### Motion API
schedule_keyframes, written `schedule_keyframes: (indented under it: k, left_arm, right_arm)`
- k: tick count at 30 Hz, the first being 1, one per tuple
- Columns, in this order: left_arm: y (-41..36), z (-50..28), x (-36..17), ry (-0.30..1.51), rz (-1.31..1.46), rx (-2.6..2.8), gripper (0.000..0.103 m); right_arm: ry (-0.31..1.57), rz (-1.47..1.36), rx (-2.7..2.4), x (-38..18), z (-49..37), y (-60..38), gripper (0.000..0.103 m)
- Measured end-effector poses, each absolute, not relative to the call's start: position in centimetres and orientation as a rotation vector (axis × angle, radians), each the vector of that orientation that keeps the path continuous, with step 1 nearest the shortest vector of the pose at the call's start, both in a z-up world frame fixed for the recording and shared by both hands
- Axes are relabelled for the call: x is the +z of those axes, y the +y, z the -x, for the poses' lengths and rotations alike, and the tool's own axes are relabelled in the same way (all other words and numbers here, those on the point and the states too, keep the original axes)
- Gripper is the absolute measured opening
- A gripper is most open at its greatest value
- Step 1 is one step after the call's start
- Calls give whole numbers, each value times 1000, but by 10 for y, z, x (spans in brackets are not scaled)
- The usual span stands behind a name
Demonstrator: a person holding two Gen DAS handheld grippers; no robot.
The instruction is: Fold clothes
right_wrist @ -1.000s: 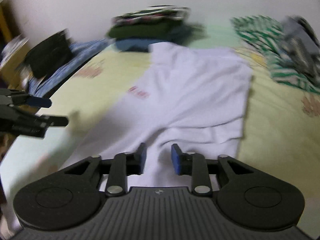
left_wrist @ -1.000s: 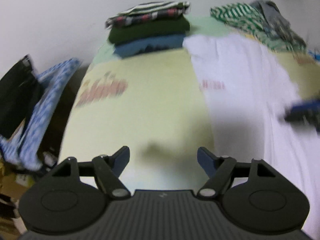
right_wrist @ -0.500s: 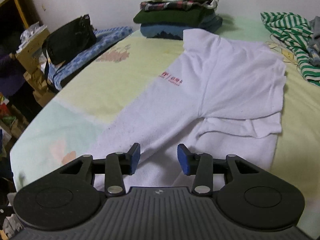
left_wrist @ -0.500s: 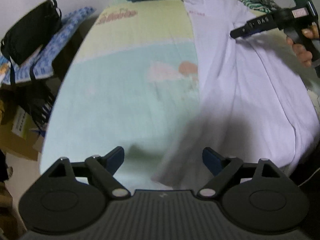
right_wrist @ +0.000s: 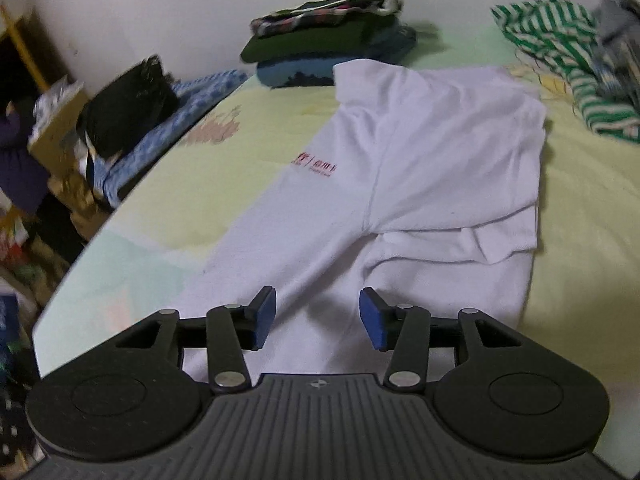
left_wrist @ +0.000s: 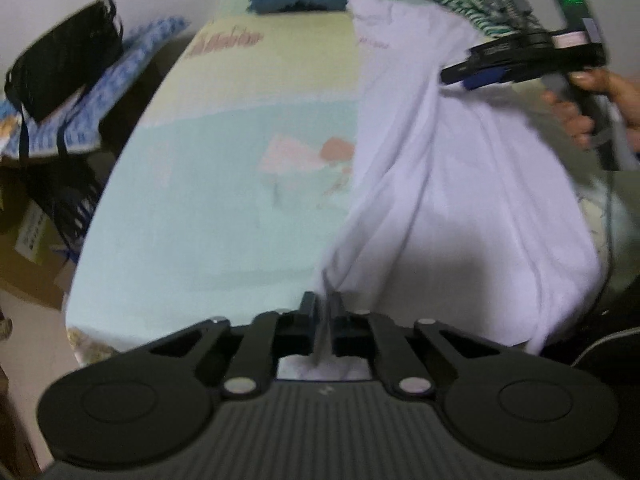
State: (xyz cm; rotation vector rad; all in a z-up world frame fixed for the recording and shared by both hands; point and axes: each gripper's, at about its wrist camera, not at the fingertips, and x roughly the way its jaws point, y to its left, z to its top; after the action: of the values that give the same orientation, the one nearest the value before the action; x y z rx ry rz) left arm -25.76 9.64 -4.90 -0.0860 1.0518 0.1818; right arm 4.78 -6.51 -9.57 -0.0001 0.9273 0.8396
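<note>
Pale yellow-and-mint bed sheet (right_wrist: 224, 184) with cartoon prints covers the bed, and a white short-sleeved t-shirt with small red lettering (right_wrist: 420, 168) lies spread down it from the far edge to the near edge. Left gripper (left_wrist: 322, 320) is clamped on the shirt's hem at the near edge, the fabric bunching up from the pinch, though that view's a bit blurry. Right gripper (right_wrist: 316, 316) hovers over the shirt with its blue pads (right_wrist: 264, 314) opening, nothing pinched. Folded stack of dark clothes (right_wrist: 328, 40) sits at the far edge, a green-striped garment (right_wrist: 560, 56) in the far right corner.
</note>
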Motion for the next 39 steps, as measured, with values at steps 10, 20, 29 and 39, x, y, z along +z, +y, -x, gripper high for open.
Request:
schedule_keyframes:
  k: [10,20,29,39]
  left_arm:
    - [62,260,-25,1009,33,154,0]
    - [107,245,-65,1054,-82,212,64]
    - [103,244,-79,1124,16,142,20]
    - [63,274,-24,997,-16,141,9]
  right_arm:
    - [974,-172,810,-107,-82,-56,41]
    - [1013,-152,789,-106,-90,-48,35]
    - [977,-83,809,-106,-88,-45,30]
    - [889,-118,836,-87,-88,-53,6]
